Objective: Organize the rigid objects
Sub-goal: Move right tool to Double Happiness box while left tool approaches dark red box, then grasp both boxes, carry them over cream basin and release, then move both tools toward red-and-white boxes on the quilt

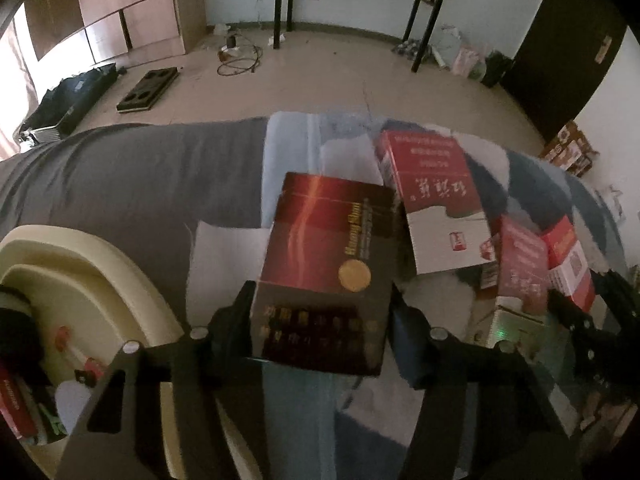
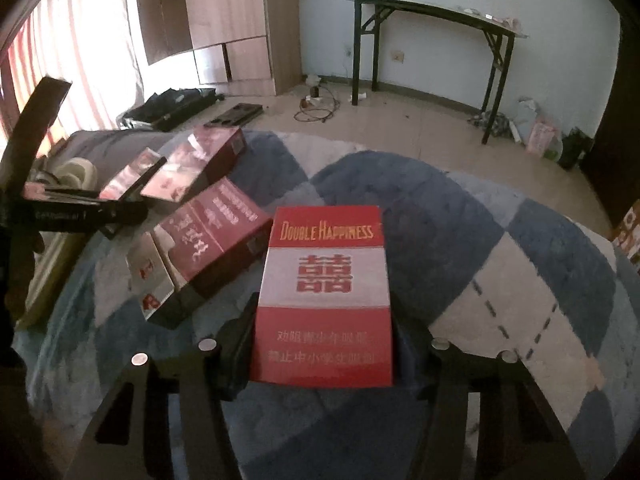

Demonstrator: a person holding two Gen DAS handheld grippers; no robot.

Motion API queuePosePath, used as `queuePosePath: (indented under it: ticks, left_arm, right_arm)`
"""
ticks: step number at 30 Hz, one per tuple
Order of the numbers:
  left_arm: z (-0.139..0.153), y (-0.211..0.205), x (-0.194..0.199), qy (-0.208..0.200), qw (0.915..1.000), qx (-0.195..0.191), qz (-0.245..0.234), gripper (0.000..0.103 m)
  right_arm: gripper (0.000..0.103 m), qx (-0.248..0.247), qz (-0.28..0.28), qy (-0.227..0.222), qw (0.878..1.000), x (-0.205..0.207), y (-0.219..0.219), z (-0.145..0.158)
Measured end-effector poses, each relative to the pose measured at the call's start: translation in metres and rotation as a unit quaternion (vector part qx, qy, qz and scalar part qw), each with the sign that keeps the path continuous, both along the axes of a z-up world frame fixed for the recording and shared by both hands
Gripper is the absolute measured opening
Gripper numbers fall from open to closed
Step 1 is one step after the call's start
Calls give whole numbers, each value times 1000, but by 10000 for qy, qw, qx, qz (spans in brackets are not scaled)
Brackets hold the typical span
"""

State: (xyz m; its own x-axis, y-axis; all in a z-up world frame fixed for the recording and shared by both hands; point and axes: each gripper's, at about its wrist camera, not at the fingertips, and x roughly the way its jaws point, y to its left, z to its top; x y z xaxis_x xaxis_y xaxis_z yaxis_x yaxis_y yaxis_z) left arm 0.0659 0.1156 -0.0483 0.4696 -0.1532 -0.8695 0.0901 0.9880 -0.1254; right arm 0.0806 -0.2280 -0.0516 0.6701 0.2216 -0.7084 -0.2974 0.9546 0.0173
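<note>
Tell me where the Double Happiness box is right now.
In the right wrist view the Double Happiness box sits low in the centre between the right gripper fingers, on the checked blanket, just right of the red-and-white box.

Left wrist view: close, angled steeply down past left gripper [image 1: 322, 320] onto bed [image 1: 140, 176]. Right wrist view: close, shallower tilt, over right gripper [image 2: 324, 344]. Shared: red-and-white carton [image 1: 436, 204] beyond both grippers, folding table [image 2: 432, 12] far ahead.

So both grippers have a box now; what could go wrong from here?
1. The left gripper pinches only the near end of the dark red box, so the box could pivot or slip.
2. The right gripper likewise grips the Double Happiness box low.
3. The soft checked blanket may tip released boxes.
</note>
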Motion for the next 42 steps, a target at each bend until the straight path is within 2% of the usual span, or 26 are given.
queuePosePath:
  ticks: [3, 6, 8, 11, 14, 16, 19, 24, 27, 28, 29, 31, 32, 33, 35, 36, 39, 40, 42]
  left_arm:
    - [25, 18, -15, -324, 9992, -2, 227, 59]
    - [66, 56, -46, -912, 9935, -193, 651, 59]
    - [88, 88, -71, -1176, 9874, -296, 1021, 59]
    - [99, 131, -102, -1382, 9766, -364, 1608, 59]
    - [97, 172, -127, -1443, 9646, -498, 2150, 59]
    - [88, 194, -138, -1331, 9589, -578, 2440, 59]
    - [69, 215, -144, -1104, 9531, -722, 2723, 59]
    - [44, 239, -145, -797, 9451, -991, 3011, 58]
    - [46, 231, -143, -767, 9496, -831, 2923, 59]
    - [49, 228, -142, -756, 9512, -769, 2891, 65]
    - [51, 225, -141, -767, 9522, -702, 2871, 79]
    - [58, 225, -140, -917, 9503, -736, 2881, 98]
    - [66, 222, -143, -1094, 9468, -775, 2926, 103]
    - [72, 221, -142, -1217, 9451, -794, 2927, 103]
    - [87, 209, -142, -1529, 9432, -881, 2813, 103]
    - [93, 198, -137, -1611, 9453, -912, 2685, 103]
    - [101, 154, -107, -1557, 9588, -772, 2247, 103]
    - [101, 137, -94, -1538, 9632, -725, 2083, 103]
    - [92, 96, -64, -1331, 9747, -720, 1642, 103]
  right_arm:
    - [56, 46, -53, -97, 9999, -7, -11, 13]
    - [56, 191, 65, -443, 9988, -30, -9, 43]
    - [56, 345, 449, -673, 9961, -51, 10, 66]
    - [56, 543, 1172, -730, 9889, -69, 56, 85]
    - [56, 617, 1987, -503, 9768, -75, 120, 90]
    - [56, 612, 2458, -296, 9669, -75, 165, 88]
    - [56, 435, 2868, -51, 9570, -73, 222, 82]
    - [56, 218, 3090, 461, 9497, -55, 284, 58]
    - [56, -6, 3082, 659, 9490, -39, 307, 41]
    - [56, -93, 3069, 680, 9493, -35, 310, 37]
    - [57, -167, 3069, 697, 9490, -32, 314, 35]
    - [62, -250, 3076, 672, 9488, -27, 321, 35]
    - [80, -250, 3063, 561, 9499, -32, 319, 38]
    - [96, -245, 3051, 466, 9509, -36, 317, 42]
    - [99, -143, 2901, 103, 9568, -48, 294, 60]
    - [101, -88, 2823, -14, 9593, -52, 282, 67]
    - [103, 180, 2093, -406, 9768, -61, 213, 92]
    - [103, 316, 1698, -593, 9832, -61, 181, 97]
    - [103, 270, 1042, -849, 9906, -59, 140, 98]
